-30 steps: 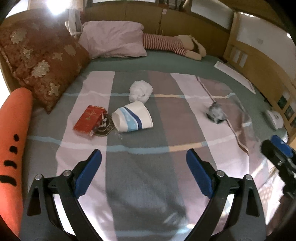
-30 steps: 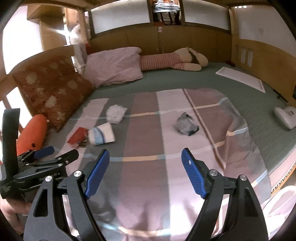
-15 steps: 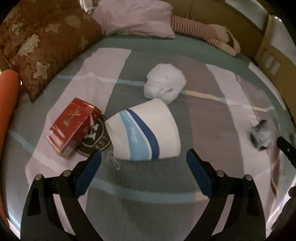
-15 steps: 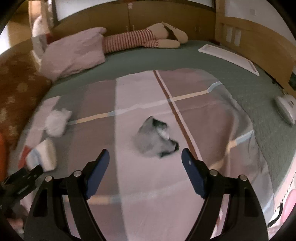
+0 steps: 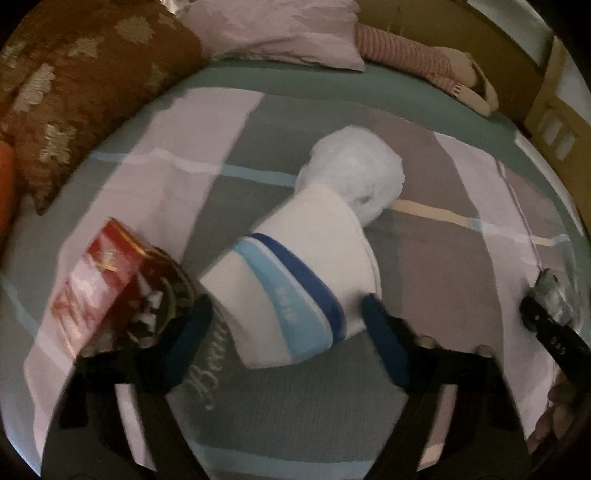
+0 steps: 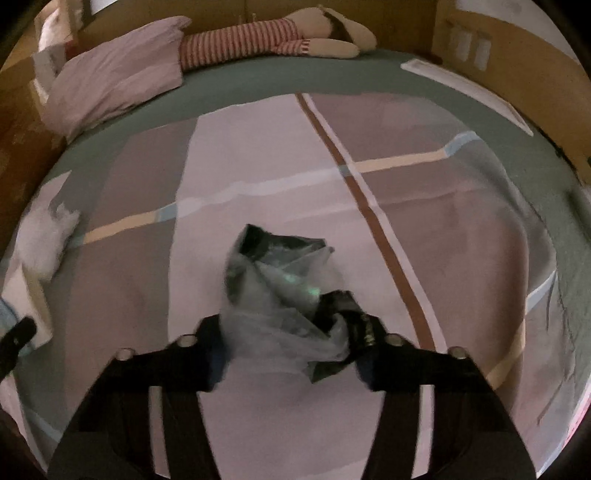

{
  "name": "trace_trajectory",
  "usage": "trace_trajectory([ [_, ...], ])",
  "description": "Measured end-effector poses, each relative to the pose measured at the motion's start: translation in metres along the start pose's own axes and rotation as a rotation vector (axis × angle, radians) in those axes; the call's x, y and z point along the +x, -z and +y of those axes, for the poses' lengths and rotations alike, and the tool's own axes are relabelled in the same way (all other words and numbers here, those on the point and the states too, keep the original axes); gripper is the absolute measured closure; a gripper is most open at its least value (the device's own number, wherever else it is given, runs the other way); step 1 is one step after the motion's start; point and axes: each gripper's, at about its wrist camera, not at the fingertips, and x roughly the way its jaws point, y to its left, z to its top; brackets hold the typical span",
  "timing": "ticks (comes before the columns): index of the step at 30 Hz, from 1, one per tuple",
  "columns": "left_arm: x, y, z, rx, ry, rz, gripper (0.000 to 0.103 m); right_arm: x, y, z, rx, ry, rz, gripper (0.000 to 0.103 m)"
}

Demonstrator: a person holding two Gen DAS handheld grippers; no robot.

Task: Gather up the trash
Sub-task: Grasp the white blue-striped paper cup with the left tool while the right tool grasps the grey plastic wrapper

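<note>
A white paper cup [image 5: 295,280] with blue bands lies on its side on the striped bedspread. My left gripper [image 5: 286,325] is open, its fingers on either side of the cup's wide end. A white crumpled tissue [image 5: 354,173] lies just behind the cup and shows at the left of the right wrist view [image 6: 44,236]. A red box [image 5: 99,284] and a dark round lid [image 5: 162,295] lie left of the cup. My right gripper [image 6: 291,354] is open around a crumpled grey plastic wrapper [image 6: 284,291], which also shows at the right edge of the left wrist view [image 5: 552,291].
A brown patterned cushion [image 5: 74,92] and a pink pillow [image 5: 280,29] lie at the head of the bed. A striped doll [image 6: 280,37] lies along the wooden headboard. A white flat panel [image 6: 469,92] lies at the far right of the bed.
Both grippers have moved forward and down. The left one now straddles the cup, the right one now straddles the plastic wrapper. Both jaws stand a little narrower.
</note>
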Motion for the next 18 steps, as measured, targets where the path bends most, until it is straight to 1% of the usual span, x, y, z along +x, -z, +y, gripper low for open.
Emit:
trace_trajectory([
  [1,-0.002,0.001,-0.001,0.007,0.001,-0.008,0.043,-0.005,0.001,0.001,0.0,0.005,-0.007,0.059],
  [2,-0.006,0.001,-0.001,0.019,0.0,-0.019,0.056,-0.011,0.002,0.002,-0.004,0.002,-0.015,0.059],
  [3,-0.011,0.002,-0.001,0.035,0.002,-0.025,0.064,-0.017,0.003,0.003,-0.013,-0.006,-0.024,0.06],
  [4,-0.018,0.002,0.0,0.05,0.012,-0.027,0.084,-0.028,0.007,0.006,-0.03,-0.017,-0.038,0.06],
  [6,-0.03,0.006,0.003,0.071,0.041,-0.025,0.085,-0.04,0.011,0.01,-0.042,-0.033,-0.047,0.06],
  [9,-0.049,0.017,0.009,0.118,0.051,-0.034,0.086,-0.063,0.02,0.015,-0.034,-0.072,-0.052,0.06],
  [11,-0.059,0.022,0.018,0.113,0.066,-0.032,0.085,-0.082,0.024,0.015,-0.021,-0.089,-0.071,0.06],
  [12,-0.062,0.023,0.022,0.112,0.076,-0.034,0.087,-0.089,0.024,0.015,-0.013,-0.096,-0.083,0.06],
  [13,-0.065,0.025,0.026,0.113,0.092,-0.036,0.093,-0.098,0.024,0.014,-0.008,-0.104,-0.096,0.06],
  [16,-0.079,0.034,0.03,0.159,0.136,-0.045,0.094,-0.12,0.025,0.012,-0.001,-0.116,-0.124,0.06],
  [18,-0.098,0.042,0.031,0.183,0.165,-0.053,0.094,-0.136,0.03,0.012,0.015,-0.153,-0.133,0.06],
])
